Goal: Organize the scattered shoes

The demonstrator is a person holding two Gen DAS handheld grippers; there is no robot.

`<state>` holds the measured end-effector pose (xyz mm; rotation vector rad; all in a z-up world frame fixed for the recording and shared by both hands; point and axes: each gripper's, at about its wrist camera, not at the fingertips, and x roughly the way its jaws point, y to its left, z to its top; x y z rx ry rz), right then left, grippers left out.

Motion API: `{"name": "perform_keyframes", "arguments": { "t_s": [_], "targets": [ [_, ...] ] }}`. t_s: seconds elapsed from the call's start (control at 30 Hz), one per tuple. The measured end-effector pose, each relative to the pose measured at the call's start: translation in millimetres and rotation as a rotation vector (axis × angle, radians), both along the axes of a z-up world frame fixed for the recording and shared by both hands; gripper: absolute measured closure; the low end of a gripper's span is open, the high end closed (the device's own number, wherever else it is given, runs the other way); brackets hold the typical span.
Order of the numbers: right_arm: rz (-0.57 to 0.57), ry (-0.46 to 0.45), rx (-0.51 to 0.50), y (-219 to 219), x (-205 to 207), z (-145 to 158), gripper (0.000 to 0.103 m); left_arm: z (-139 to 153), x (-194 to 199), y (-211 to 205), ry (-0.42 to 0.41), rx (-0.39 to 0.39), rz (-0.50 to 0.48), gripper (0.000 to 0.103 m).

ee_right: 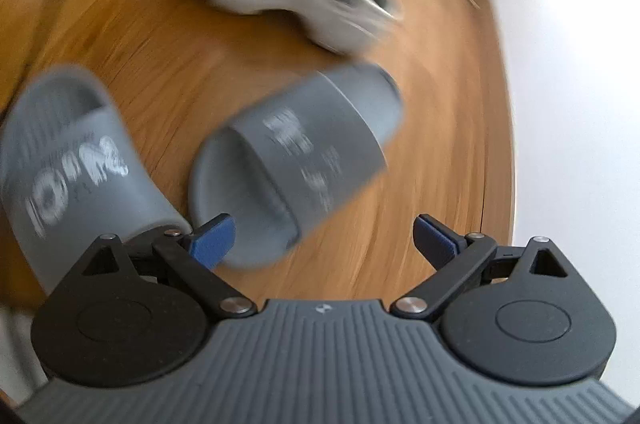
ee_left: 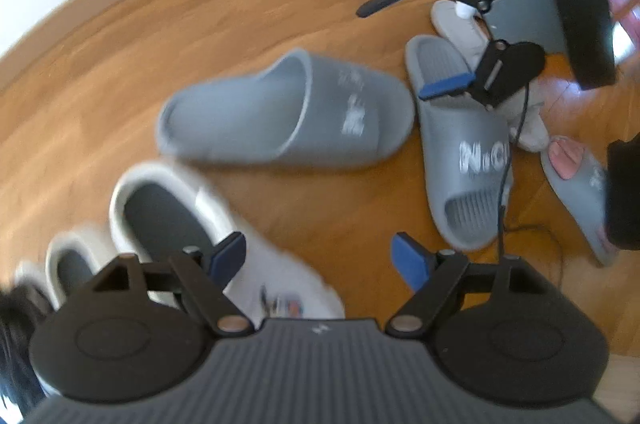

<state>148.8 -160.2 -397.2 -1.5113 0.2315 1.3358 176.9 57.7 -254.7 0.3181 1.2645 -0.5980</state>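
Two grey slides lie askew on the wooden floor point(ee_left: 100, 71): one slide point(ee_left: 288, 111) sits across the centre of my left view, its mate point(ee_left: 460, 151) runs down the right of centre, heel near the first one's toe, so the pair does not line up. A white shoe point(ee_left: 172, 216) lies at lower left of that view, a second white shoe point(ee_left: 74, 264) beside it at the frame's edge. My left gripper point(ee_left: 320, 260) hangs over the white shoe with its fingers spread and nothing between them. My right gripper point(ee_right: 324, 236) hovers above the floor beside the sideways slide's heel point(ee_right: 248, 216), fingers likewise apart and empty; in the left view it appears at upper right point(ee_left: 436, 51), one blue pad over the second slide's heel. Both views are smeared, the right one heavily, so I judge the rig is moving fast, and a close on a soft foam rim from such a sweep could pinch only the edge and flick the slide away. A black cable point(ee_left: 508, 159) trails across the second slide and could snag or drag it. A person's foot in a third grey slide point(ee_left: 580, 191) stands at the right edge, near enough to be bumped. The white shoes at the top of the right view are too blurred to judge.
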Motion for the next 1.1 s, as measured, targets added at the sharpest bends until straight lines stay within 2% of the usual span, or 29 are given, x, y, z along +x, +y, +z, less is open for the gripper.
{"name": "perform_keyframes", "arguments": {
  "t_s": [0.03, 0.13, 0.5, 0.53, 0.6, 0.63, 0.67, 0.9, 1.03, 1.1],
  "targets": [
    [0.044, 0.006, -0.023, 14.0, 1.8, -1.1, 0.006, 0.6, -2.7, 4.2, 0.003, -0.002, 0.011, 0.024],
    [0.059, 0.063, -0.055, 41.4, 9.9, 2.5, 0.005, 3.8, -16.7, 20.0, 0.017, -0.015, 0.057, 0.024],
    [0.133, 0.08, -0.272, 84.3, 13.6, -29.4, 0.002, 13.3, -53.8, 61.0, 0.08, -0.099, 0.17, 0.023],
    [0.142, 0.075, -0.293, 85.2, 10.2, -36.5, 0.003, 12.4, -56.6, 62.2, 0.079, -0.095, 0.169, 0.023],
    [0.14, 0.05, -0.302, 84.5, 5.8, -45.2, 0.015, 10.4, -60.6, 64.4, 0.075, -0.083, 0.169, 0.023],
    [0.138, 0.039, -0.297, 84.9, 5.5, -46.3, 0.017, 9.1, -61.7, 66.0, 0.077, -0.079, 0.174, 0.023],
    [0.127, 0.032, -0.279, 85.8, 3.4, -48.1, 0.018, 7.9, -62.8, 67.7, 0.08, -0.075, 0.18, 0.023],
    [-0.078, 0.176, -0.184, 106.4, 6.2, -31.1, 0.019, 10.7, -62.4, 71.2, 0.066, -0.061, 0.198, 0.023],
    [-0.252, 0.322, -0.135, 123.9, -0.4, -14.1, 0.019, 11.9, -57.9, 75.2, 0.058, -0.057, 0.226, 0.023],
    [-0.329, 0.363, -0.127, 129.1, -2.0, -13.1, 0.019, 12.5, -55.6, 77.2, 0.054, -0.055, 0.24, 0.023]
  ]
}}
